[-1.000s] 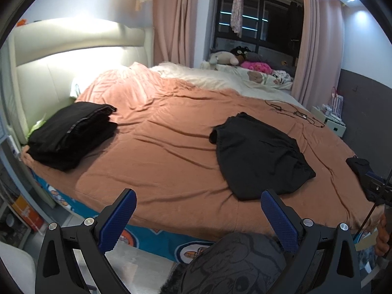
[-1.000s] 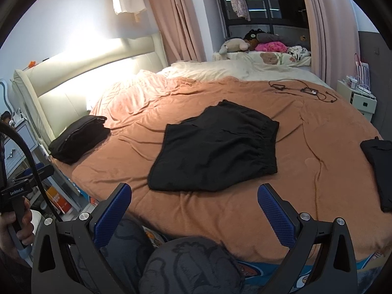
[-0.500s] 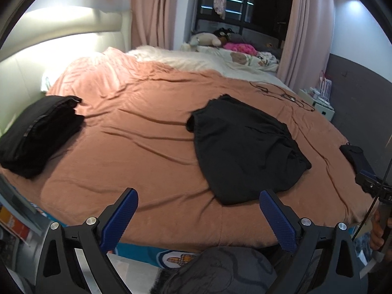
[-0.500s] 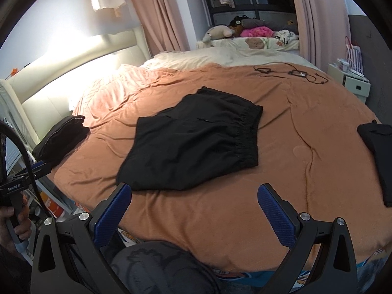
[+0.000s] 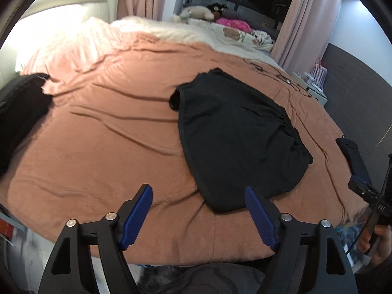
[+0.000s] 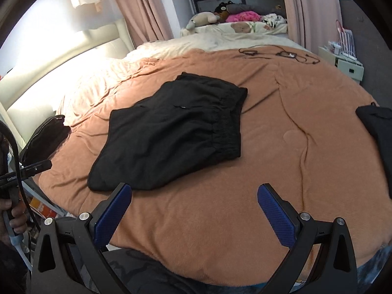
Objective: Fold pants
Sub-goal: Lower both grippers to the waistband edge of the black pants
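Note:
Black pants [image 5: 235, 134] lie flat on the orange-brown bed cover [image 5: 110, 147], folded roughly in half, elastic waistband toward the right. They also show in the right wrist view [image 6: 171, 132]. My left gripper [image 5: 198, 198] is open and empty over the bed's near edge, just short of the pants' near corner. My right gripper [image 6: 194, 196] is open and empty, hovering over bare cover just in front of the pants' near edge.
A stack of folded black clothes [image 5: 17, 112] sits at the left edge of the bed [image 6: 46, 134]. Another black garment [image 6: 379, 132] lies at the right edge. Cables [image 6: 276, 54] lie far back. Plush toys [image 6: 203, 19] and a nightstand [image 6: 348, 61] stand behind.
Both grippers have moved forward and lower toward the bed, so the pants look larger and closer. Both grippers stay open.

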Demonstrator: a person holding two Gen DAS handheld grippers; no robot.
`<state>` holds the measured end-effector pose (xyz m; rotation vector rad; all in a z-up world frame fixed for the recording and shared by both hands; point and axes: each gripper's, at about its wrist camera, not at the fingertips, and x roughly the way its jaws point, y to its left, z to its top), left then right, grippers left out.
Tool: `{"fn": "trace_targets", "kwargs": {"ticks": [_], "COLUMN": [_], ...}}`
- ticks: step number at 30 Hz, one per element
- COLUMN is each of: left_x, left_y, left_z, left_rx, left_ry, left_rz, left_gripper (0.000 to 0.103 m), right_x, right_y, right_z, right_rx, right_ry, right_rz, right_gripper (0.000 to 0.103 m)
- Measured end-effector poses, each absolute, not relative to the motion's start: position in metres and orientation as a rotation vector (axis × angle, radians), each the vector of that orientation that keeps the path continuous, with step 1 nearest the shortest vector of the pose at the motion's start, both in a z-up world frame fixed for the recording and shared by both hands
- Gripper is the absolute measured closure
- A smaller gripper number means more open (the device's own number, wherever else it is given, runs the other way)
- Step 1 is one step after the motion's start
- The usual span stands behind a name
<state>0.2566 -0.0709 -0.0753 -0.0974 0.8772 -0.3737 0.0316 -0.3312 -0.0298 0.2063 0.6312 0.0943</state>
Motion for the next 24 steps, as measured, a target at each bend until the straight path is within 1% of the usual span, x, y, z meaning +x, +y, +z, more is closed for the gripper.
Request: {"fn": "trace_targets", "kwargs": {"ticks": [8, 17, 24], "left_x": [0.29, 0.301, 0.306], "left_y": [-0.083, -0.091, -0.09], "left_z": [-0.104, -0.134, -0.157], "left_rx": [-0.176, -0.303, -0.451], "left_ry": [1.017, 1.154, 1.249], "left_rz": [-0.46, -0.552, -0.587], "left_gripper": [0.031, 0.032, 0.036], "right_x": [0.054, 0.078, 0.088], "right_y": [-0.341, -0.353, -0.357], "right_z": [-0.044, -0.055, -0.066], "right_rx": [0.266, 0.318, 0.325], "right_ry": [0.657, 0.673, 0.698], "right_rz": [0.113, 0.142, 0.159], "right_gripper": [0.0, 0.0, 0.0]}}
